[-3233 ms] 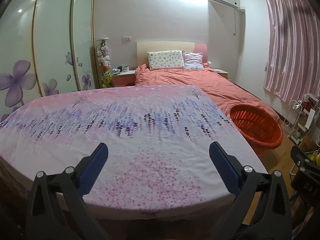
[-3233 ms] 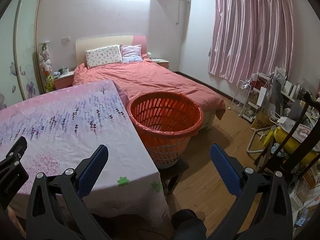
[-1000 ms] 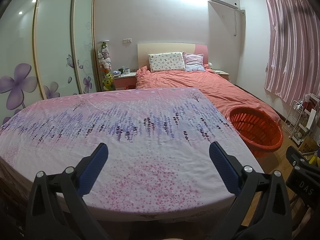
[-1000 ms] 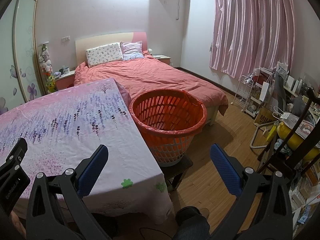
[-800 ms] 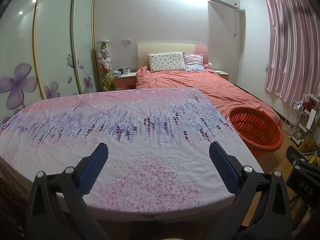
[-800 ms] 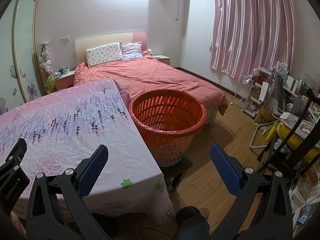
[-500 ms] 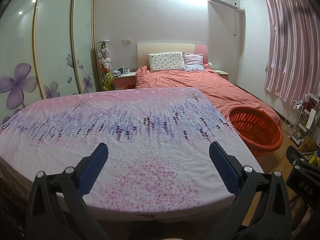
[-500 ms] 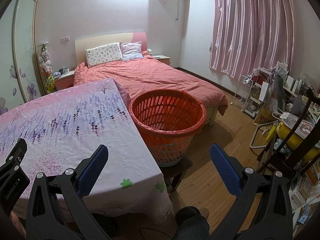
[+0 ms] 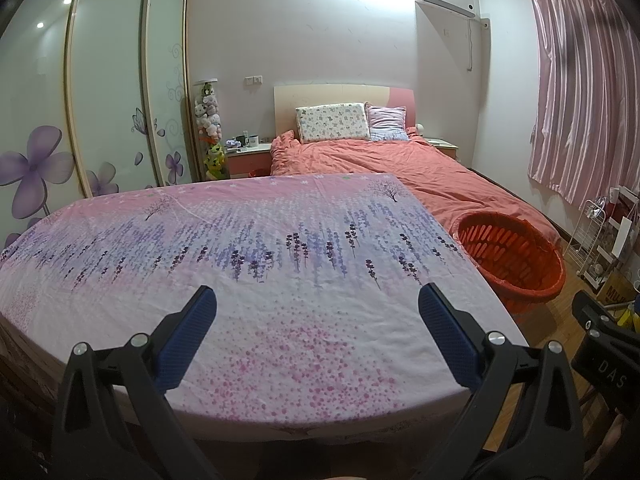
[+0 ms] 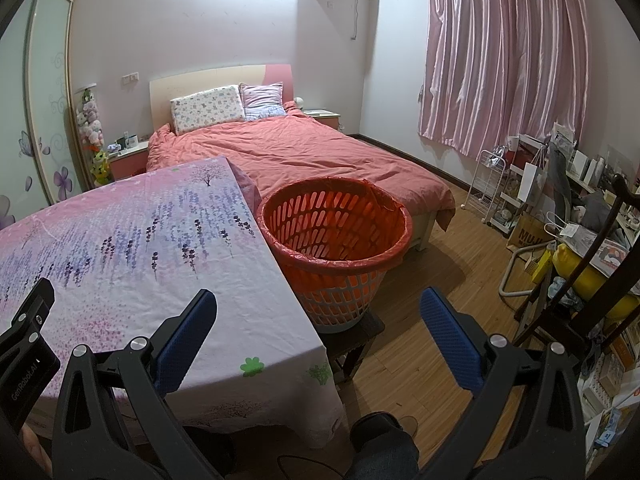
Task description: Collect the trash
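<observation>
Beyond the spread right tongs (image 10: 318,312) stands the basket (image 10: 336,248).

left gripper (image 9: 316,300) fingers spread, right gripper (image 10: 318,300) likewise

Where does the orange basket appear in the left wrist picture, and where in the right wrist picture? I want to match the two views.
Left wrist: the orange basket is at the right edge, past the table's right side.
Right wrist: the orange basket is near the centre, right of the table, on a dark stool.
Shared landmark: the floral tablecloth; the basket is beside its right edge in both.
</observation>
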Demonstrator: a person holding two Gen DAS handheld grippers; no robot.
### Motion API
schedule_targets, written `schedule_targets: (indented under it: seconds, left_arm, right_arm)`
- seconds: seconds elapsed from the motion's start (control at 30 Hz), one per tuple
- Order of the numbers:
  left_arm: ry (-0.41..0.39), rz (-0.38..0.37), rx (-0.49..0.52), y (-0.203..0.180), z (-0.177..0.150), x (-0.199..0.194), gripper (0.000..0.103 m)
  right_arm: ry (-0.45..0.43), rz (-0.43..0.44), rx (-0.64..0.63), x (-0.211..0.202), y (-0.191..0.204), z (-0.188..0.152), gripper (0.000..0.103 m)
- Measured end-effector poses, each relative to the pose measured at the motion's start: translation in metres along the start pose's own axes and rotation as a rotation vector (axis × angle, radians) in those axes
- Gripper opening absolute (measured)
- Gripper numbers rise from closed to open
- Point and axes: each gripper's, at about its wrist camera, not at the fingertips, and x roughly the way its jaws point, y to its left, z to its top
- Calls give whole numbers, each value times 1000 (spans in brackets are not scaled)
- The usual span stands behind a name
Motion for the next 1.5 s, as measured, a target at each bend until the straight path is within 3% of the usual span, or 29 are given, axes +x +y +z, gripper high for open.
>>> schedule_targets:
  seconds: [1.5]
  left_arm:
    - [8,-2,1,-2,-3,-1,99]
  right_arm:
    - [0,0,-1,0,0,0,101]
